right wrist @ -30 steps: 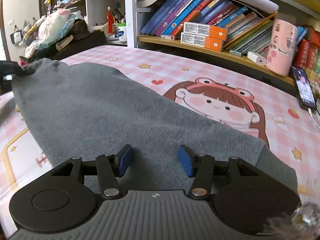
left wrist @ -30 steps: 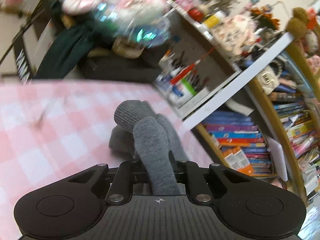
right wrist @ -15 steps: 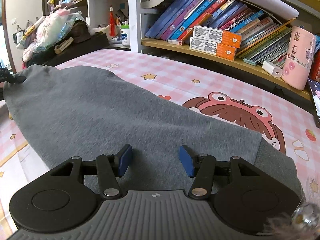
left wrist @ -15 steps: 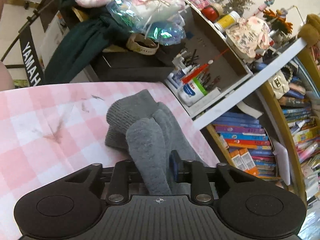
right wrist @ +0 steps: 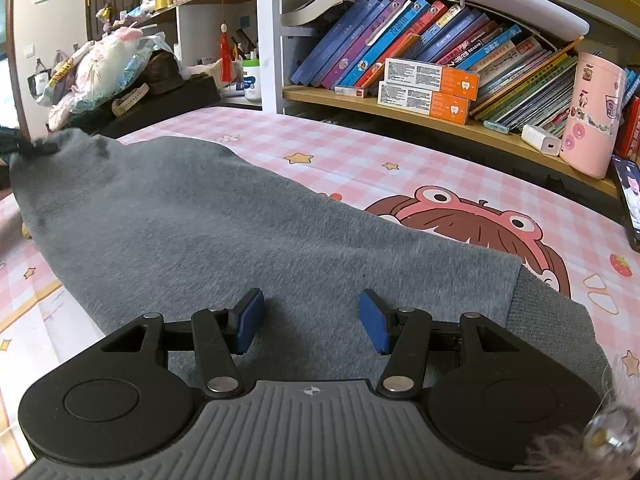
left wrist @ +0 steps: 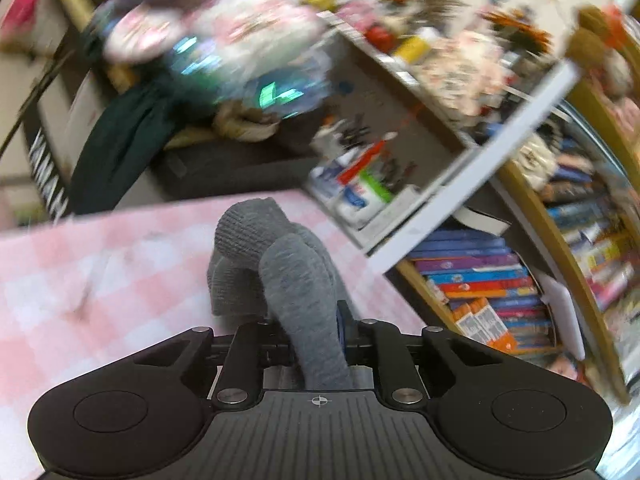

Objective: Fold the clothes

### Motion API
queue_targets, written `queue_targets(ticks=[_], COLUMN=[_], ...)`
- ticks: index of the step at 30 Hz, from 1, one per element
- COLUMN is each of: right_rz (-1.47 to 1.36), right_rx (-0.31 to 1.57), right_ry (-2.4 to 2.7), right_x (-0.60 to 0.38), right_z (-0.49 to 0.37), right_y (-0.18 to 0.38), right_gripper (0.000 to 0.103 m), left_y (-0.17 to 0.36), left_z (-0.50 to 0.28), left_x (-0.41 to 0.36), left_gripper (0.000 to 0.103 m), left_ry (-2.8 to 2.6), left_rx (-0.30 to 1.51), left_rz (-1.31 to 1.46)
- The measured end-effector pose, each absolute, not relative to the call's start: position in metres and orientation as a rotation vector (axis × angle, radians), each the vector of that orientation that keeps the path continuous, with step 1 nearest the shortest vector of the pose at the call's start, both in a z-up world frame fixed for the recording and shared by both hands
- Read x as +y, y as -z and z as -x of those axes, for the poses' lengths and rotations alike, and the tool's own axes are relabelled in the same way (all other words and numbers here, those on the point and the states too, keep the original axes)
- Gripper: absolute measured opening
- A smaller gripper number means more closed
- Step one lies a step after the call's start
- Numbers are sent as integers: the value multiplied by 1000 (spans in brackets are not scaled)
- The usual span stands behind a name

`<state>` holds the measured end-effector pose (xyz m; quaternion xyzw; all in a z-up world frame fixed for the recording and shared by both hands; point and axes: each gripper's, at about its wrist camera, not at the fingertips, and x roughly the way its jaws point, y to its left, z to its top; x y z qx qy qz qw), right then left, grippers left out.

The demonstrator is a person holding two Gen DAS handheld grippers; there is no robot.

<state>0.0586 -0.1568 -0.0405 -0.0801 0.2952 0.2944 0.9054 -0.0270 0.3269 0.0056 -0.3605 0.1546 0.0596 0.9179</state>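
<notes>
A grey knit garment [right wrist: 240, 232] lies spread across the pink checked tablecloth [right wrist: 328, 152] in the right wrist view. Its ribbed hem [right wrist: 552, 320] is at the near right. My right gripper [right wrist: 312, 322] is open and empty, its blue pads [right wrist: 250, 320] just above the cloth's near edge. My left gripper [left wrist: 316, 332] is shut on a bunched grey end of the garment [left wrist: 296, 280] above the tablecloth [left wrist: 100, 272]. That gripper also shows as a small dark shape at the garment's far left corner [right wrist: 36, 148].
A bookshelf [right wrist: 440, 72] full of books runs along the table's far side. A pink tin [right wrist: 592, 112], a white charger [right wrist: 540, 144] and a phone [right wrist: 628, 200] stand at the right. Soft toys and bags [right wrist: 104, 72] are piled on a black keyboard at the far left.
The left wrist view has swung and blurred, with the grey end still held. The right gripper has stayed open over the garment, shifting slightly.
</notes>
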Motion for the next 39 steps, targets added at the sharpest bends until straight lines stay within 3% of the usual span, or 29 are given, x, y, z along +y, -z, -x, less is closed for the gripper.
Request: queue_targets(ticks=[9, 17, 20, 24, 26, 27, 39], right_rz=[152, 139, 134, 128, 124, 123, 96], right_rx=[597, 600, 600, 602, 602, 603, 604], right_ry=[-619, -634, -639, -646, -650, -652, -666], right_x=[-160, -162, -163, -164, -165, -165, -168], right_z=[-58, -57, -57, -57, -56, -56, -57], right_y=[42, 42, 42, 42, 42, 42, 41], right_gripper=[52, 54, 54, 55, 56, 56, 58], left_y=[-70, -80, -61, -24, -6, -2, -25], left_z=[19, 8, 0, -9, -9, -7, 27], left_x=[245, 155, 116, 69, 52, 46, 70], left_gripper=[16, 18, 24, 43, 57, 69, 76], left_ry=[-61, 31, 104, 216, 230, 225, 398], left_rx=[271, 314, 407, 547, 578, 564, 516], left_rz=[314, -12, -127, -280, -363, -395, -212])
